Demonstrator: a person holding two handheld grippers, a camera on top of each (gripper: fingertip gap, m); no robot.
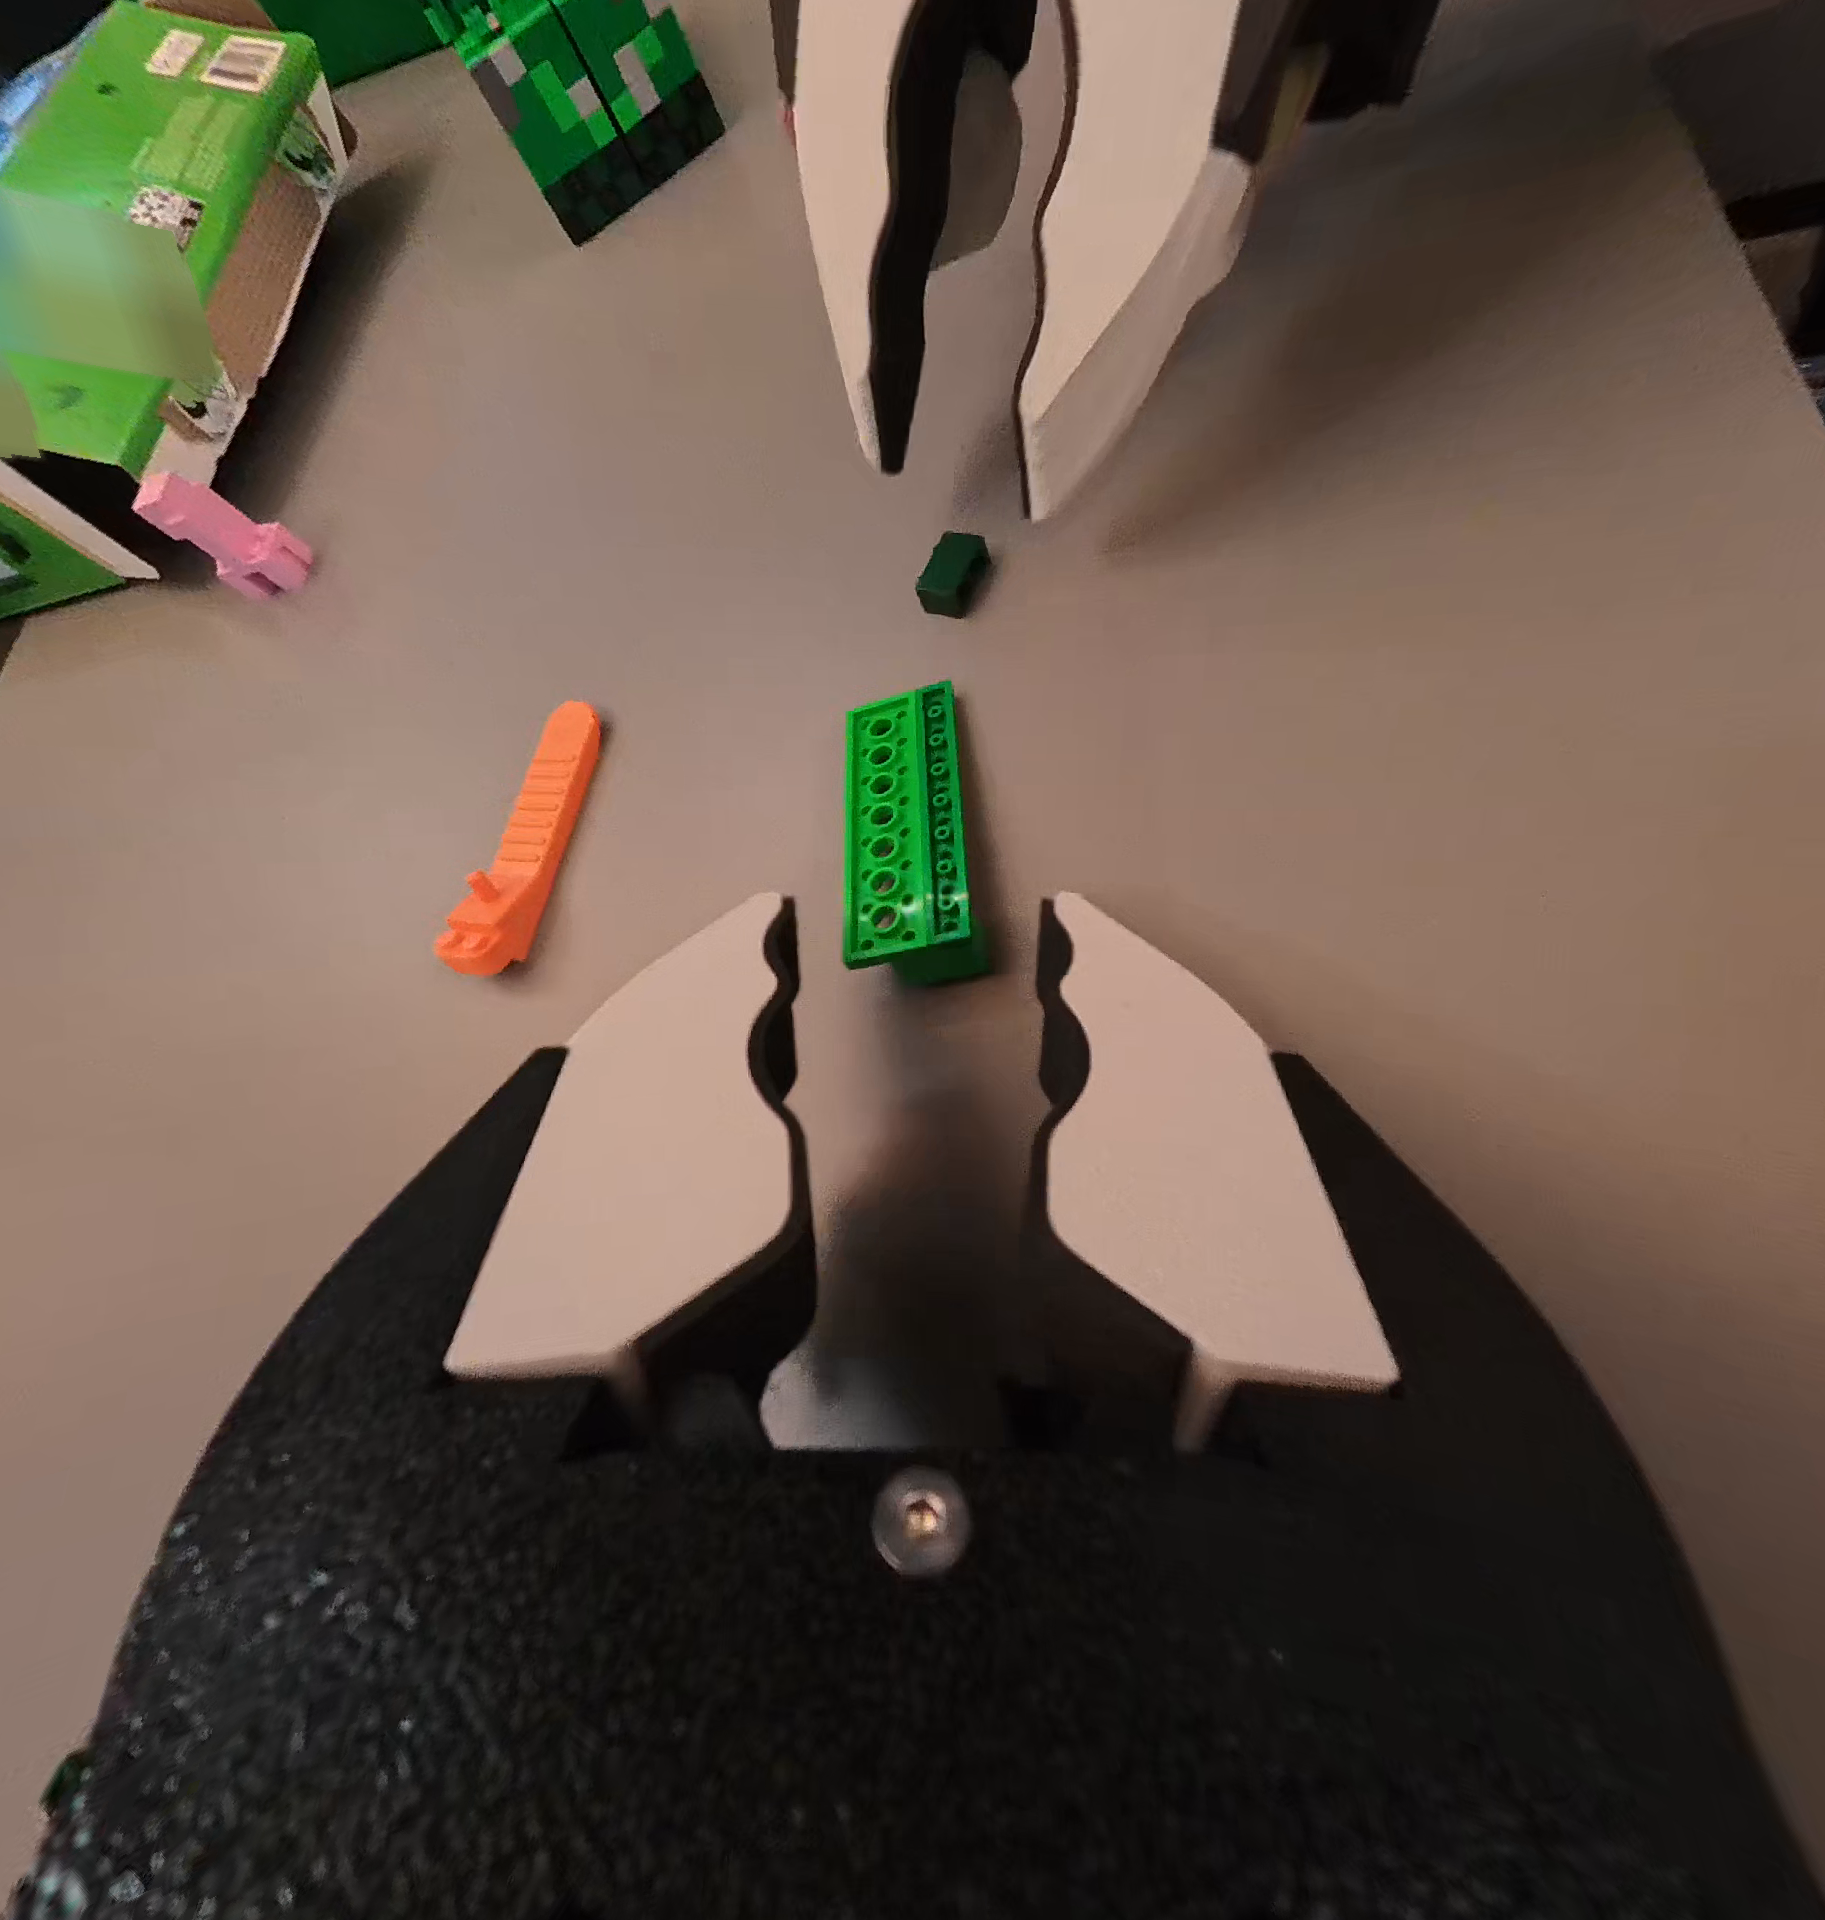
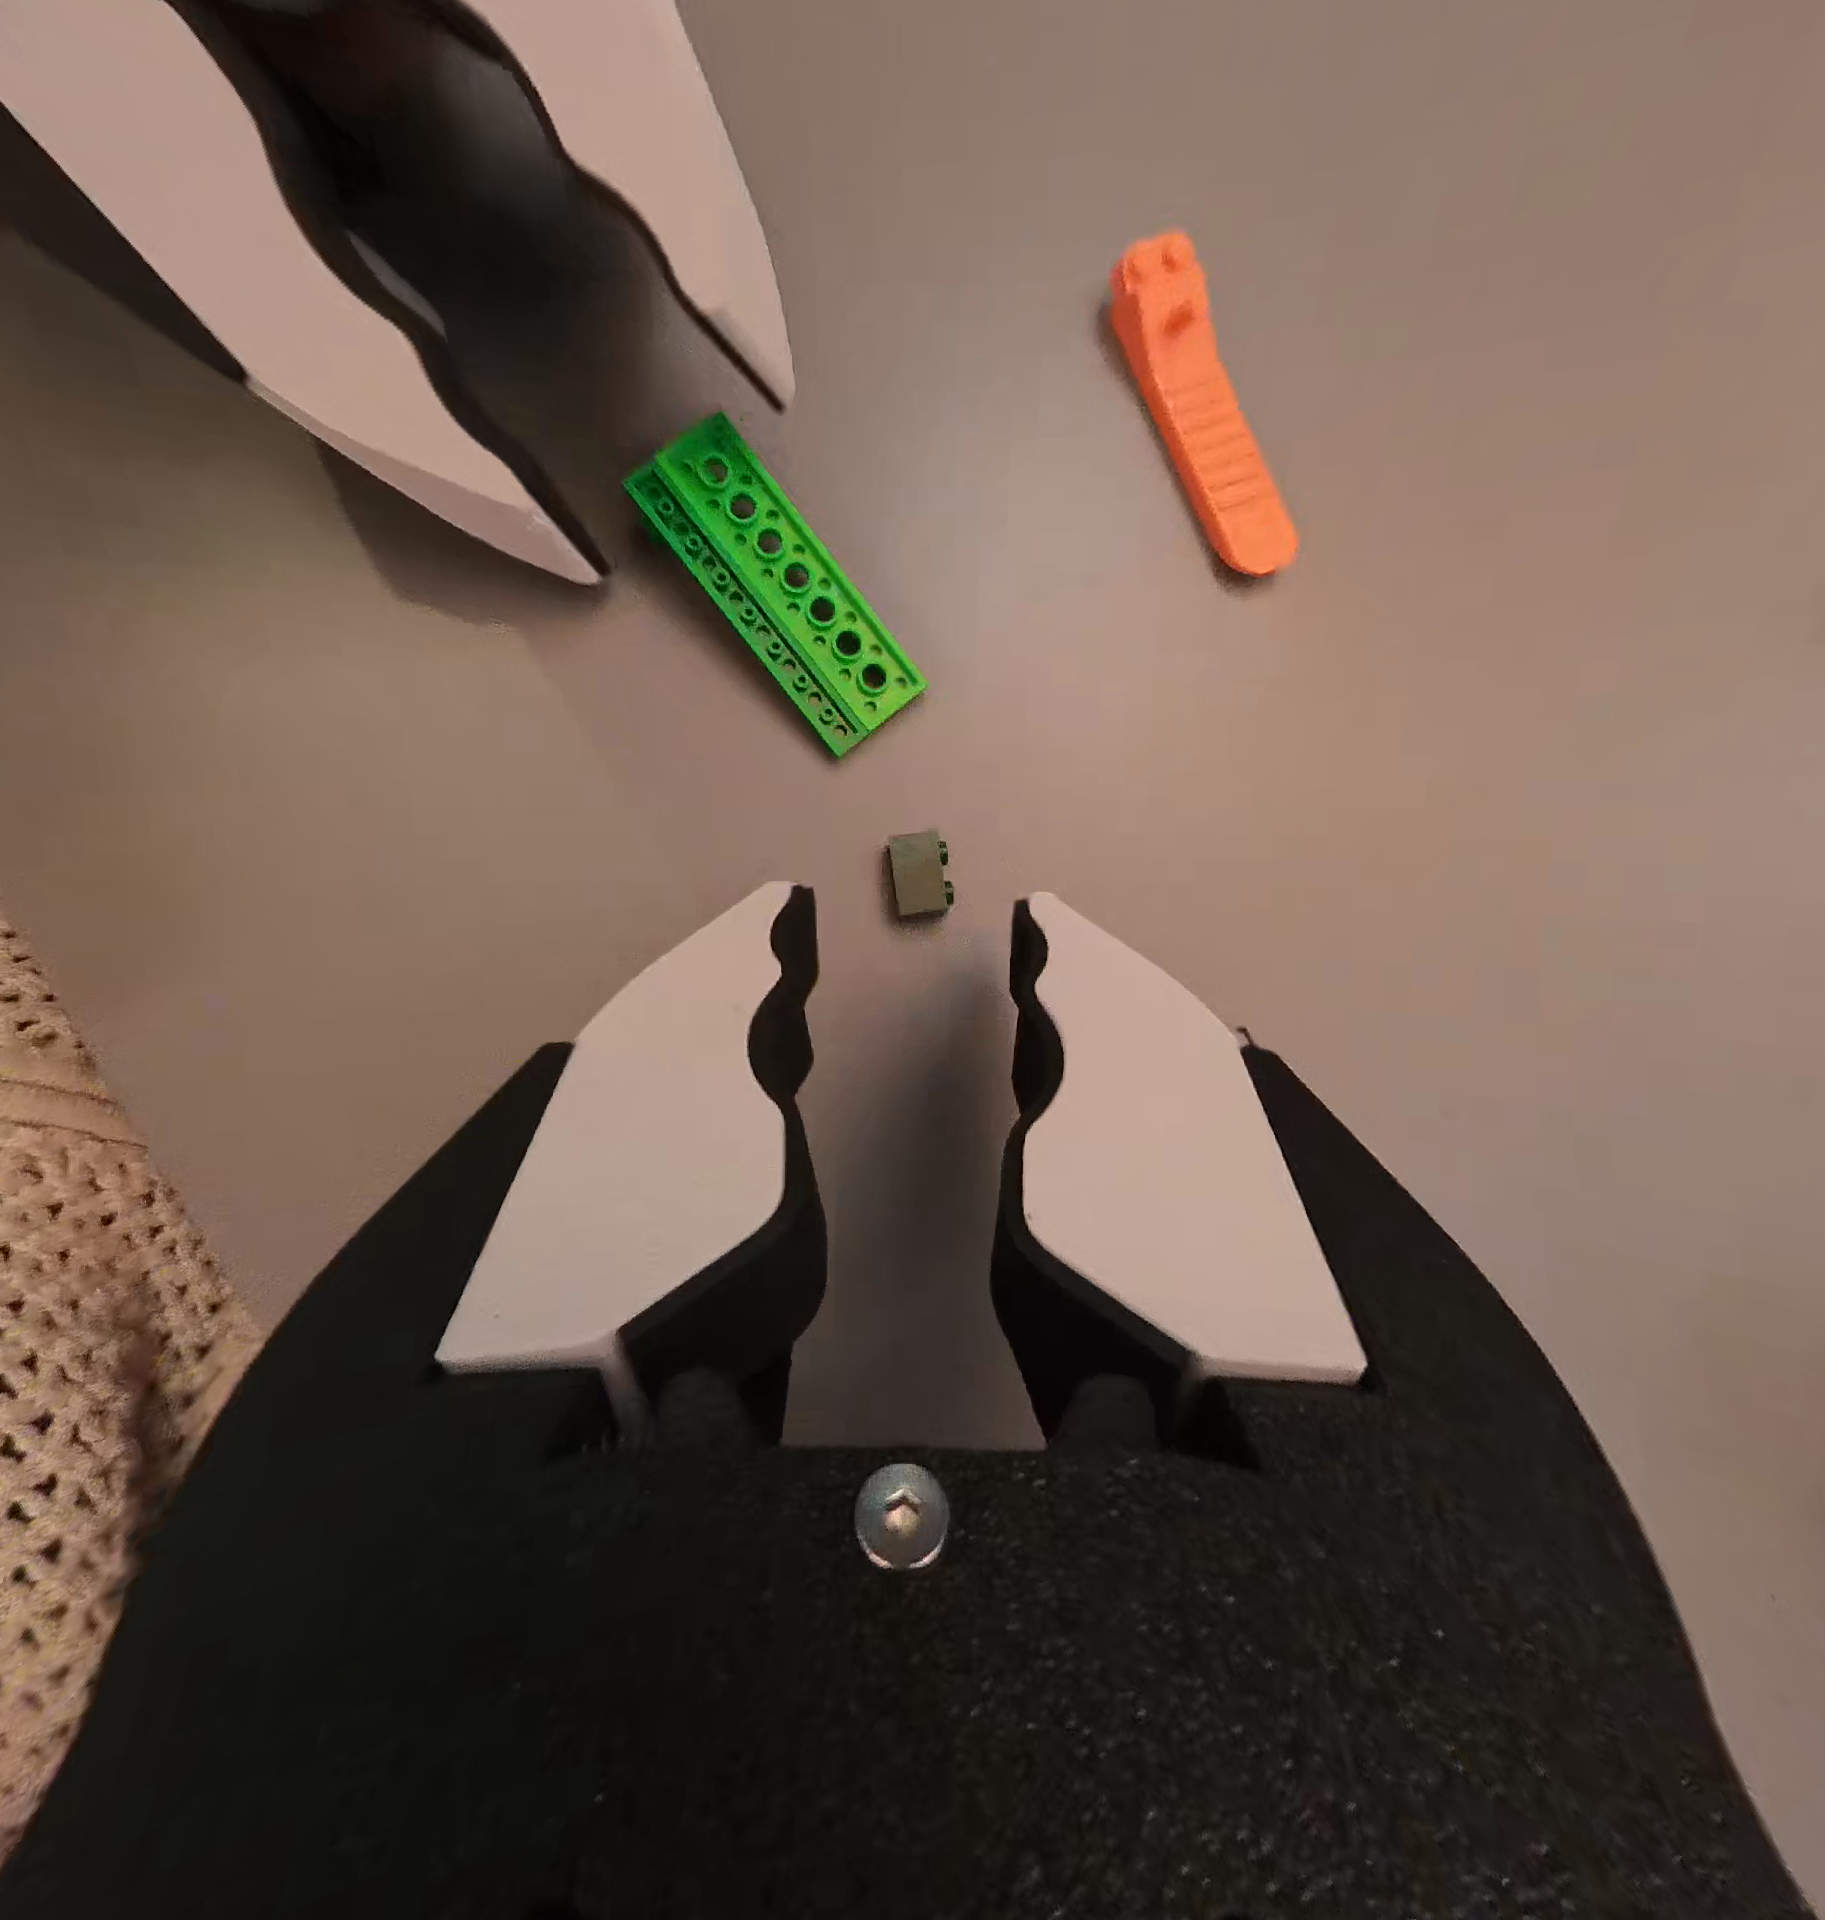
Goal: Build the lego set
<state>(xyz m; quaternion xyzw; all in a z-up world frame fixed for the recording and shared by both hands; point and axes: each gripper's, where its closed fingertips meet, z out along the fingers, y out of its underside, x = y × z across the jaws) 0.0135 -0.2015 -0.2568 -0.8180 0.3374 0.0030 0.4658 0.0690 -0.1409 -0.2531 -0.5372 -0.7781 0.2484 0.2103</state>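
Green and lying underside up, the long plate assembly [image 1: 913, 831] sits just ahead of the empty, parted left tongs [image 1: 916, 909], while the small dark brick [image 2: 920, 876] lies loose on its side between the open right tongs' [image 2: 913, 899] tips, so a skewed pinch could likely flick it away.

Table [image 1: 1407, 831]: smooth, matte grey-brown top, filling most of both views; soft, warm, even light, faint blurred shadows. Far right of the table: its edge, with a dark, dim area [image 1: 1801, 208] beyond, details unclear. Near-left of the table, right wrist view: beige open-knit fabric [image 2: 46, 1247] along the edge.
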